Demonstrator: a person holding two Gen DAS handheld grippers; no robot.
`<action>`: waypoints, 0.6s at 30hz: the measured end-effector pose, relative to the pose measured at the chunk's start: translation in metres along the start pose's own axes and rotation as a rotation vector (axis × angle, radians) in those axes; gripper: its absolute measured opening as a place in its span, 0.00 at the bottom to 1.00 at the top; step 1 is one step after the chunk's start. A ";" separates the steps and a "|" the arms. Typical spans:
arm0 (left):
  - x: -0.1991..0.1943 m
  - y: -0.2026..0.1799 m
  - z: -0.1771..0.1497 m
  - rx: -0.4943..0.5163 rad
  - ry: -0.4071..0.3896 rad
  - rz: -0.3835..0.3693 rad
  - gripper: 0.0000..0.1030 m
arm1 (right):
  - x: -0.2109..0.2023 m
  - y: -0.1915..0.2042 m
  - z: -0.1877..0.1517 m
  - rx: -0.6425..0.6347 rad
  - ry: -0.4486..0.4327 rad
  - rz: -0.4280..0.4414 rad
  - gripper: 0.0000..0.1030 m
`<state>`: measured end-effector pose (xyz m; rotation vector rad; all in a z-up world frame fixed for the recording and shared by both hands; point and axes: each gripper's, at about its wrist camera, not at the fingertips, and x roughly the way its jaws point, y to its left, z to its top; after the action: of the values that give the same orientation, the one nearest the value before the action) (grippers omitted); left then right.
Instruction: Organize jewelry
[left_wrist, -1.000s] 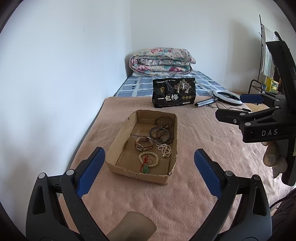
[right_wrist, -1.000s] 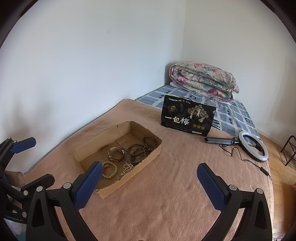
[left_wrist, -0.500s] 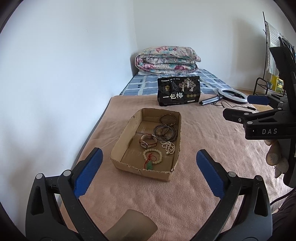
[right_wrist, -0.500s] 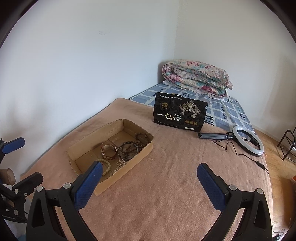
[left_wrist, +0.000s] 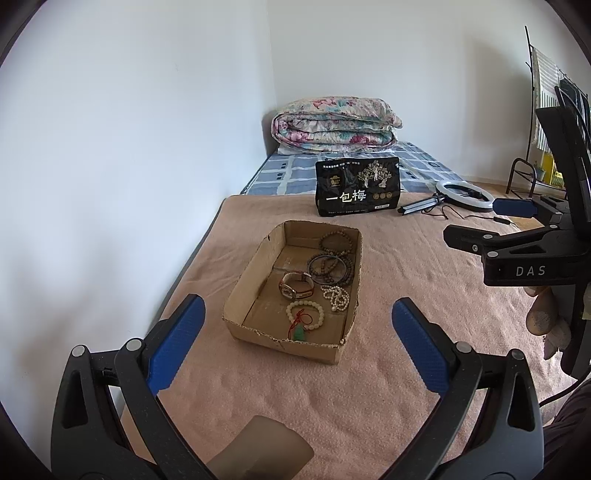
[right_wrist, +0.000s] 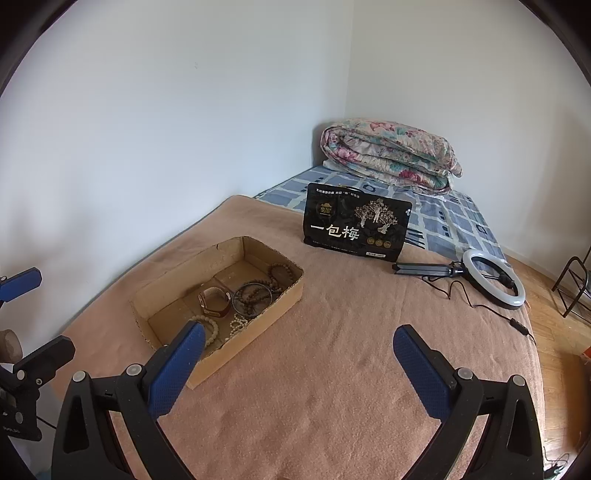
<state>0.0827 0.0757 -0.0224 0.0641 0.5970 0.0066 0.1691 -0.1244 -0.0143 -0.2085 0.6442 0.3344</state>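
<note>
A shallow cardboard box (left_wrist: 242, 286) (right_wrist: 166, 280) sits on the pink blanket. Inside lie a wristwatch (left_wrist: 296, 288) (right_wrist: 214, 301), dark bead bracelets (left_wrist: 330, 266) (right_wrist: 255, 293), a white pearl strand (left_wrist: 335, 296) (right_wrist: 238, 325) and a cream bead bracelet with a green pendant (left_wrist: 304, 314). My left gripper (left_wrist: 295, 343) stands open just short of the box's near wall, holding nothing. My right gripper (right_wrist: 295, 360) is open too, over bare blanket right of the box; it also shows at the right in the left wrist view (left_wrist: 491, 225).
A black snack bag (left_wrist: 357, 191) (right_wrist: 356, 223) stands beyond the box. A ring light (right_wrist: 493, 282) with its cable lies at the blanket's right edge. A folded floral quilt (left_wrist: 334, 125) sits by the far wall. A white wall runs along the left.
Both grippers have risen and pulled back a little, so the box sits lower and farther in view. Both stay open. The jewelry has not moved.
</note>
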 end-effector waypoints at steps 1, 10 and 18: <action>0.000 0.000 0.000 0.002 0.000 0.000 1.00 | 0.000 -0.001 0.000 0.001 0.000 0.000 1.00; -0.001 0.000 0.000 0.001 -0.002 0.002 1.00 | 0.000 -0.002 -0.001 0.000 -0.001 0.000 1.00; -0.001 -0.003 0.000 0.009 0.002 0.004 1.00 | 0.001 -0.004 -0.002 0.000 0.010 0.003 1.00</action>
<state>0.0817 0.0732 -0.0224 0.0738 0.5989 0.0084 0.1700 -0.1290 -0.0163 -0.2097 0.6540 0.3364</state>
